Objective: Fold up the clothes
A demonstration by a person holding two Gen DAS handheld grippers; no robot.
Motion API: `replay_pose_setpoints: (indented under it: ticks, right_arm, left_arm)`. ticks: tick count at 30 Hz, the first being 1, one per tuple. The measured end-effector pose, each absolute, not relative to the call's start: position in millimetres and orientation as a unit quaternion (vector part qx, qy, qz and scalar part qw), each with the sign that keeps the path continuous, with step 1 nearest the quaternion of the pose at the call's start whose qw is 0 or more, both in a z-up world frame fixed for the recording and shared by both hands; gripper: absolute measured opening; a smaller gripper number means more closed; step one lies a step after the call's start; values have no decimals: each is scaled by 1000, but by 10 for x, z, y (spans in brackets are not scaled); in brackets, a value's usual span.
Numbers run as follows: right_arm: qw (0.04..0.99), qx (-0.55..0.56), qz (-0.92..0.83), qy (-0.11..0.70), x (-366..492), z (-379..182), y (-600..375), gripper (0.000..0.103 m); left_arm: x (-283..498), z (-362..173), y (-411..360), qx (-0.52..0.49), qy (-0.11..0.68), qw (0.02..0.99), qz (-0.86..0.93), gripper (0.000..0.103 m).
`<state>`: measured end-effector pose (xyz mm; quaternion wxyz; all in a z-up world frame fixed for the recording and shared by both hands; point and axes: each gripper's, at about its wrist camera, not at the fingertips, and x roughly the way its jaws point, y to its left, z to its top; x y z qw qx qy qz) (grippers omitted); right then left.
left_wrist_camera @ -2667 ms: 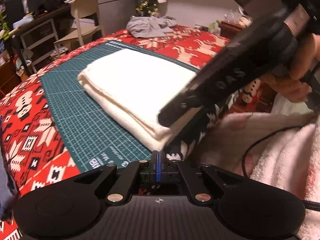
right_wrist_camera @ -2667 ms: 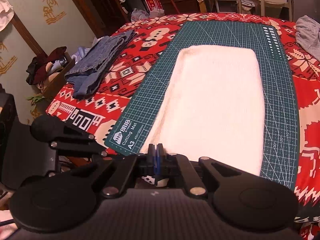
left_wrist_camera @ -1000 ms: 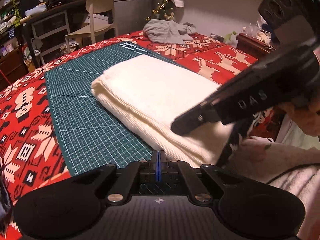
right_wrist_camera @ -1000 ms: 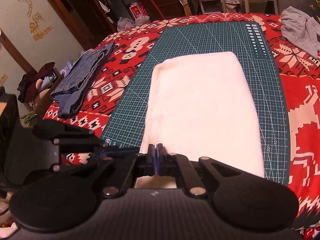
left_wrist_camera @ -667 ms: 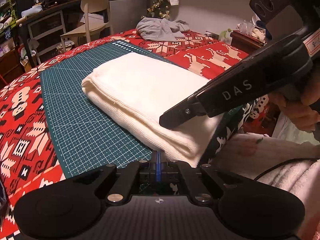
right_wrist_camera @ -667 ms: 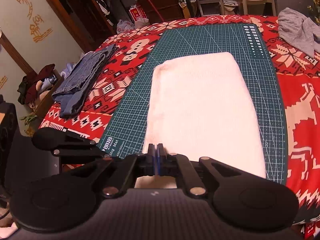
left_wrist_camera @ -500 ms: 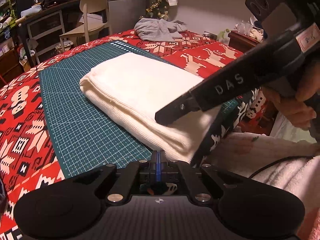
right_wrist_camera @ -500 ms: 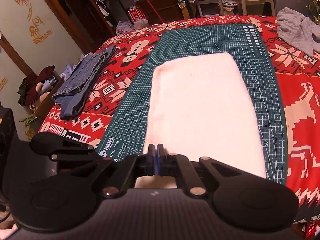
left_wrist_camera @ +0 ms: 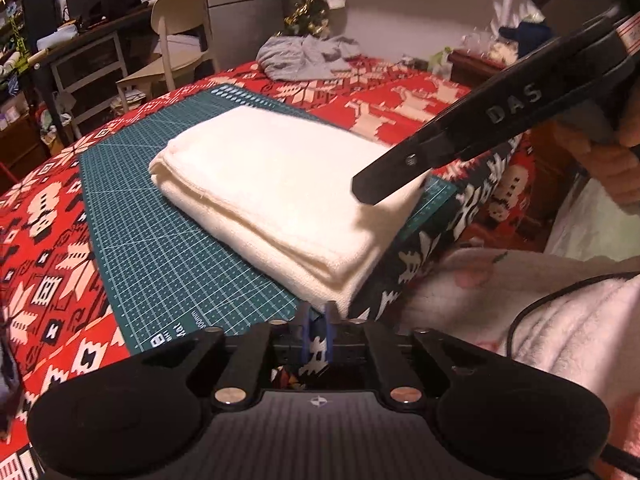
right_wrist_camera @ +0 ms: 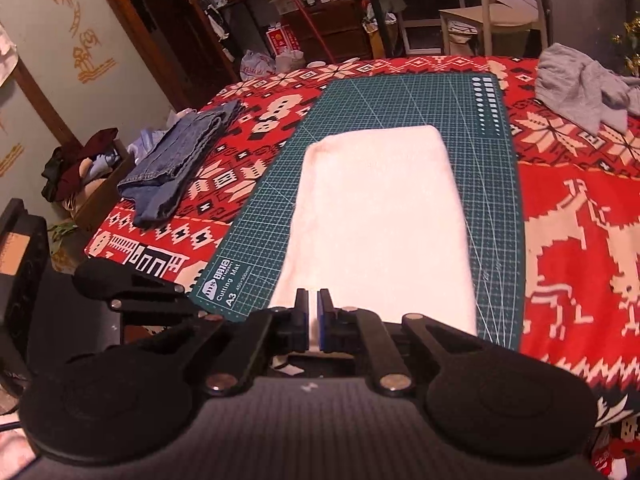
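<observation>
Lying folded on the green cutting mat [right_wrist_camera: 494, 184], the white towel [right_wrist_camera: 380, 216] sits at twelve o'clock from both grippers. The left gripper [left_wrist_camera: 316, 334] and right gripper [right_wrist_camera: 313, 326] each show a narrow gap, holding nothing.

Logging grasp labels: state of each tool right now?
Left tool: slightly open, holding nothing.
Right tool: slightly open over the white towel, not gripping it.

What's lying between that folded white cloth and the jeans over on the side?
Only bare green cutting mat and red patterned bedspread separate the white cloth from the jeans, as the right wrist view shows.
</observation>
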<state>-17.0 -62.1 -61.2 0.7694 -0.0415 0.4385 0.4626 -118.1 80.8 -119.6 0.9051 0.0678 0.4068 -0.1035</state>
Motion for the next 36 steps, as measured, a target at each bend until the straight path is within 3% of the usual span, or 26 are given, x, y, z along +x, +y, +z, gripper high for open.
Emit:
replay_pose_setpoints:
  ticks: [2, 3, 4, 8, 10, 12, 13, 25, 36]
  right_arm:
    - [770, -39, 463, 438, -183, -611, -657, 6]
    - [770, -38, 463, 437, -190, -611, -675, 6]
    - [770, -36, 463, 436, -192, -609, -692, 6]
    - [772, -31, 463, 434, -193, -599, -757, 6]
    - [773, -28, 463, 433, -189, -597, -792, 6]
    - [774, -25, 460, 434, -174, -600, -829, 6]
    - [775, -23, 459, 434, -166, -603, -846, 6]
    - [778, -7, 451, 438, -71, -624, -899, 6]
    - [774, -3, 447, 447, -3, -653, -841, 6]
  left_arm:
    - [-1186, -1192, 771, 72, 407, 904, -106, 16]
    - [-1189, -1189, 752, 74, 407, 904, -107, 28]
    - [-1191, -1187, 733, 77, 407, 904, -107, 33]
    - [-1197, -1180, 659, 85, 408, 902, -111, 33]
    - [-1141, -1207, 631, 85, 416, 900, -101, 30]
    - [-1089, -1241, 601, 93, 426, 896, -83, 17]
    - [-1071, -1255, 602, 96, 428, 895, -76, 15]
    - [-960, -1194, 1040, 34, 419, 907, -15, 9]
    - [-1076, -1172, 1011, 43, 415, 907, -55, 8]
